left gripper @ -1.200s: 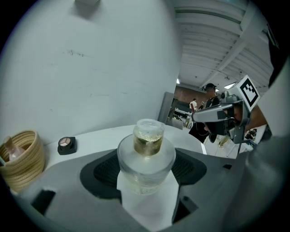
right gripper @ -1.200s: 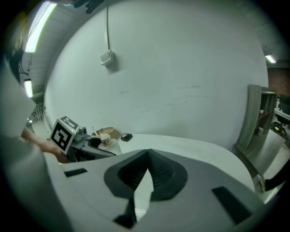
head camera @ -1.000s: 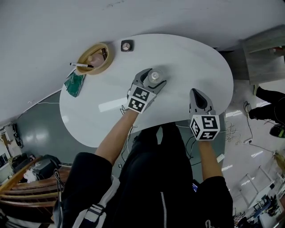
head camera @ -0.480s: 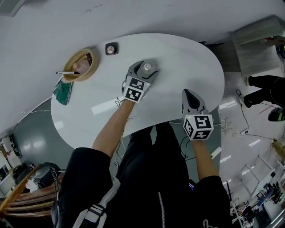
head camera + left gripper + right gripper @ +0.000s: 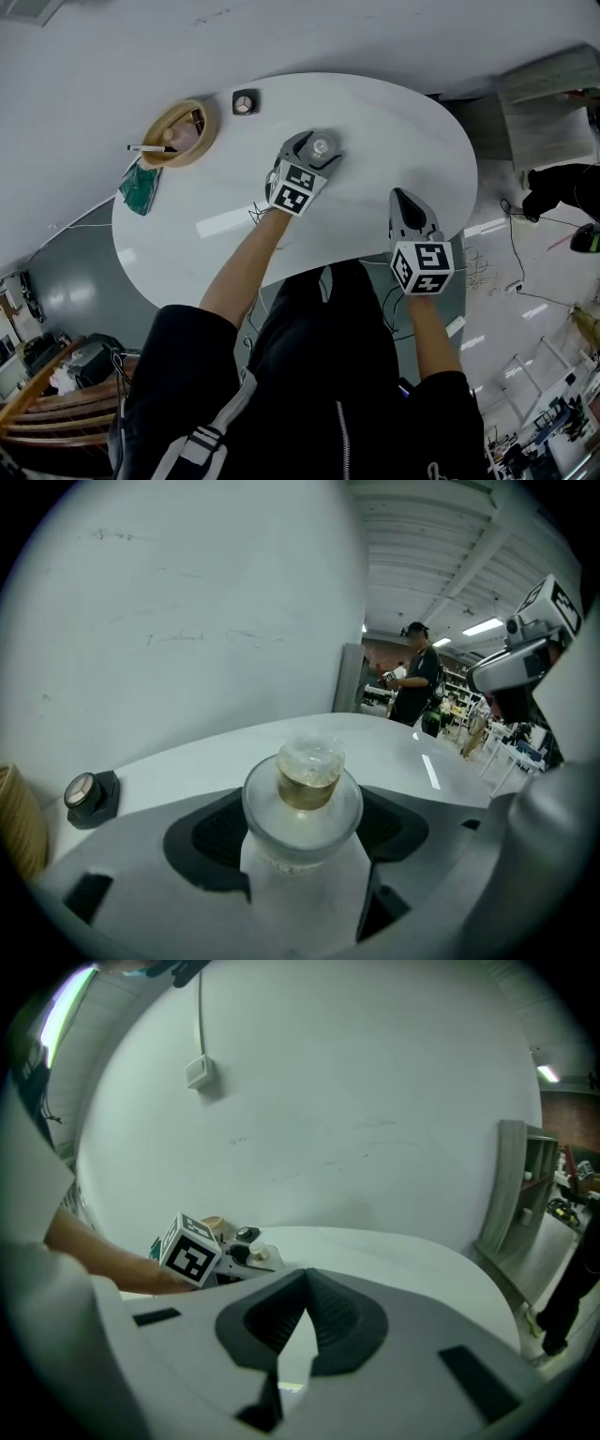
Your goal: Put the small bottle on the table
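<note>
The person leans over the white table (image 5: pixel 403 131) with a tool in each hand. The left gripper (image 5: pixel 317 150) is closed on the small bottle (image 5: pixel 305 803), its jaws pressing in on either side of the pale body just under the shoulder, with the clear cap standing up above them. The bottle is upright, over the middle of the tabletop toward the far edge. From where I look I cannot say whether its base is down on the surface or a little above it.

The right gripper (image 5: pixel 295 1326) hangs near the table's near edge, jaws pressed together with nothing in them, well apart from the bottle.

This looks to me like the setting-down step. The next move would be to make sure the base sits flat on the table, then ease the left jaws apart and draw them back level, so the light bottle is not tipped.
</note>
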`<state>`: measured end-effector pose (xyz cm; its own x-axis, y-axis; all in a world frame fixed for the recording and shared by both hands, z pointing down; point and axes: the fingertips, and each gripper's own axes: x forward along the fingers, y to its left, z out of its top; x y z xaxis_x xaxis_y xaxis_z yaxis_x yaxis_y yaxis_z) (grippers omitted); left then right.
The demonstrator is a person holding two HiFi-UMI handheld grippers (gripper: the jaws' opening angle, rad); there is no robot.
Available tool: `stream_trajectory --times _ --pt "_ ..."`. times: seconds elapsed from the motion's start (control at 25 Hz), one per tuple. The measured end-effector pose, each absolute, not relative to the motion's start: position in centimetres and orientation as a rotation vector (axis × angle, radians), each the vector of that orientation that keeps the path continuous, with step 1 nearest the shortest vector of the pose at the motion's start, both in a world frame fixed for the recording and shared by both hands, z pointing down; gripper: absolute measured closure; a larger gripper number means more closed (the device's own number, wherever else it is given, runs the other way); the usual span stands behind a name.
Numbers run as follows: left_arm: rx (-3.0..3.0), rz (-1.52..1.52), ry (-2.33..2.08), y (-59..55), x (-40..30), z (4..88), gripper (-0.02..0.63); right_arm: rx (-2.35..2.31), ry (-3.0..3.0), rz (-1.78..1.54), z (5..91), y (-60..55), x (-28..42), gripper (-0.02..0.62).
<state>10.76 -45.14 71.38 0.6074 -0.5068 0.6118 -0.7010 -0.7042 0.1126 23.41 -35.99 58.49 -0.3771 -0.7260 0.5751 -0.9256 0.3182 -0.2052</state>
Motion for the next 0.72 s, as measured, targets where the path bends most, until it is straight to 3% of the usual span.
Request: stream_trajectory --times 0.32,0.72 --pt "2.490 0.725 -1.032 -43.6 8.6 67.5 0.249 1.455 -2.273 0.666 56.5 -36.4 21.9 0.592" --pt "2.497 0.590 -1.194 -40.0 2.1 60.2 0.563 1.398 -2.394 0.548 52.9 -37.1 17.1 0.592"
